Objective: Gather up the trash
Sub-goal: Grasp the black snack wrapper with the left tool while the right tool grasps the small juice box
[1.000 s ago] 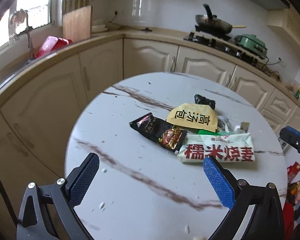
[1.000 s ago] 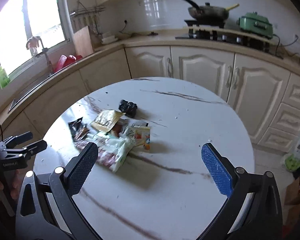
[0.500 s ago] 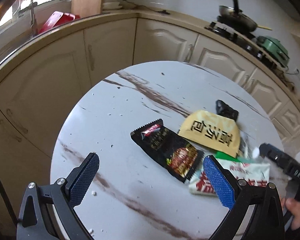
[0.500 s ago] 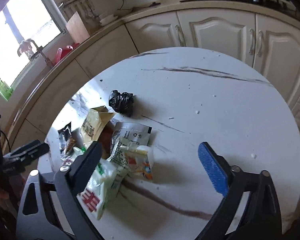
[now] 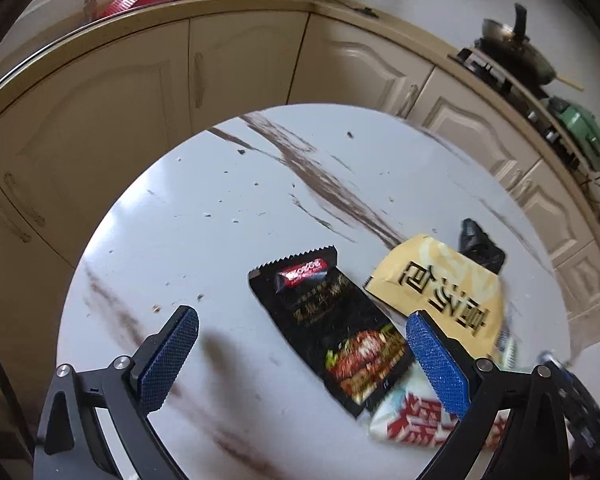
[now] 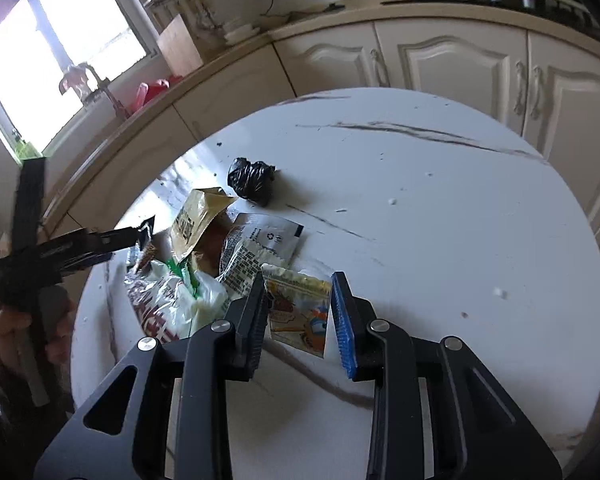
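Note:
A pile of wrappers lies on the round marble table [image 5: 228, 216]. In the left wrist view my left gripper [image 5: 300, 356] is open, low over the table, with a black snack wrapper [image 5: 332, 332] between its fingers; a yellow packet [image 5: 444, 288], a white-and-red bag [image 5: 412, 416] and a crumpled black bag [image 5: 480, 244] lie to the right. In the right wrist view my right gripper [image 6: 300, 320] has its jaws half closed around a small colourful packet [image 6: 296, 312], with a gap showing on both sides. The left gripper [image 6: 80, 244] shows there at the left.
Cream kitchen cabinets [image 6: 440, 64] curve behind the table. A stove with a pan [image 5: 512, 44] and a green pot [image 5: 580, 136] stand at the back right. A silver wrapper [image 6: 260, 244] and the black bag [image 6: 252, 178] lie beyond the right gripper. The table edge is close on the left.
Both grippers have moved in and down toward the pile. The right gripper's jaws have narrowed from wide open to close around the small colourful packet. The left gripper stays open.

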Demonstrator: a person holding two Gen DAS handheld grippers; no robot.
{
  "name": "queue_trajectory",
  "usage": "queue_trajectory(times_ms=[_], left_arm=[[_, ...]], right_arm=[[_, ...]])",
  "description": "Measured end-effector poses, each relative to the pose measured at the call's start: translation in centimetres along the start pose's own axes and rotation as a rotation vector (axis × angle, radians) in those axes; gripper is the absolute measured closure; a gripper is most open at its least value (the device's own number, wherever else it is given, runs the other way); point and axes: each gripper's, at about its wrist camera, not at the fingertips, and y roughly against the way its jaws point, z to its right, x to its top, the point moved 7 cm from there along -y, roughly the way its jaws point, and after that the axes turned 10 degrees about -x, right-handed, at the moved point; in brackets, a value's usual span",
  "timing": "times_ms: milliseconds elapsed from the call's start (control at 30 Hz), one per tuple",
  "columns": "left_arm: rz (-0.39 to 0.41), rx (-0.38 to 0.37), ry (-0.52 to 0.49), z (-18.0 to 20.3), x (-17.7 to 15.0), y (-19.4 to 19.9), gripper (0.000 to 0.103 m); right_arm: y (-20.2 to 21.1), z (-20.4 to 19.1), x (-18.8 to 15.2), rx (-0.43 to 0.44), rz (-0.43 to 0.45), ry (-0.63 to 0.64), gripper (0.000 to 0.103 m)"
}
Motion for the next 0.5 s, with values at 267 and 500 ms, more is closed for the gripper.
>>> queue_trajectory(times_ms=[267, 500], left_arm=[[0.016, 0.124, -0.103, 1.8, 2.8, -4.0, 0.003], [0.066, 0.099, -0.215, 2.8, 4.7, -5.2, 0.045]], right_arm=[[1.1, 0.3, -0.6, 0.024, 0.005, 0.002, 0.074], [1.8, -1.0, -0.9, 0.015, 0.016, 0.051, 0.075]])
